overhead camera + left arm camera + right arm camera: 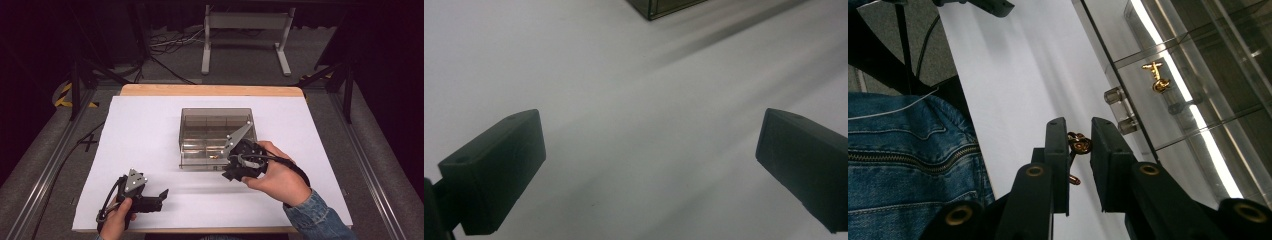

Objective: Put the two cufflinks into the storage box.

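From above, my white desk (pixel 150 150) is evenly lit while the room around it falls into near black, and the whole picture is a bit soft. My left gripper view is blurred and crossed by long faint shadows. In my right gripper view a bright streak glares off the clear box (pixel 1198 75).

gold earring (pixel 1079 144), smoky clear box (pixel 192 150), white table cover (pixel 145 130), black claws.

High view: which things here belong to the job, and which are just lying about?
In the job:
- small gold metal earring, held in right gripper
- clear smoky plastic compartment box
- second gold earring inside it

Lying about:
- grey metal stand
- floor cables
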### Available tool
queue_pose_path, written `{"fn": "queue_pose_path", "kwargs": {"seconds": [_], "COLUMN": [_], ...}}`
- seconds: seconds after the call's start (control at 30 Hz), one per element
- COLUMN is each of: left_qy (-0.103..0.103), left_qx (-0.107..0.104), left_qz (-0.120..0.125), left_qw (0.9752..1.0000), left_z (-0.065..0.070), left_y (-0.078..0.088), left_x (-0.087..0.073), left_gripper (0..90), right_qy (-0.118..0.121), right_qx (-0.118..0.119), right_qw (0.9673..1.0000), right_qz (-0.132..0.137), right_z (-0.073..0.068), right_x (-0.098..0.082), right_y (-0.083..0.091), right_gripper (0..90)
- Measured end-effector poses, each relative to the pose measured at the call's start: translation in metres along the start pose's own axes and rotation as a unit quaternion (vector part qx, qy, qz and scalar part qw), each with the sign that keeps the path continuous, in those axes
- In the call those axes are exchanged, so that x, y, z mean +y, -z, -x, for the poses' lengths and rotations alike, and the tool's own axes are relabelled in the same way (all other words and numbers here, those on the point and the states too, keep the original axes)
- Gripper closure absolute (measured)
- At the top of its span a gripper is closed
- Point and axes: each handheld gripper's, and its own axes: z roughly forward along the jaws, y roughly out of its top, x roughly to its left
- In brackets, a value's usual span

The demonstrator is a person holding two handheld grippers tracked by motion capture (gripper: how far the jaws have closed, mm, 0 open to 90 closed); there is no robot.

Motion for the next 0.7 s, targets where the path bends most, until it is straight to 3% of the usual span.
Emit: {"fn": "queue_pose_path", "kwargs": {"seconds": [0.2,0.7], "left_qy": [0.001,0.0], "left_qx": [0.0,0.0], "left_qz": [0.001,0.002], "left_qw": [1.0,1.0], "left_z": [0.0,0.0], "left_y": [0.0,0.0], "left_x": [0.0,0.0], "left_gripper": [0.4,0.4], "right_qy": [-0.001,-0.032], "right_qx": [-0.008,-0.027], "right_qw": [1.0,0.9991], "right_qz": [-0.002,-0.007], "right_z": [0.007,0.035], "right_x": [0.007,0.023], "right_y": [-0.001,-0.006], "right_gripper": [77.9,77.9]}}
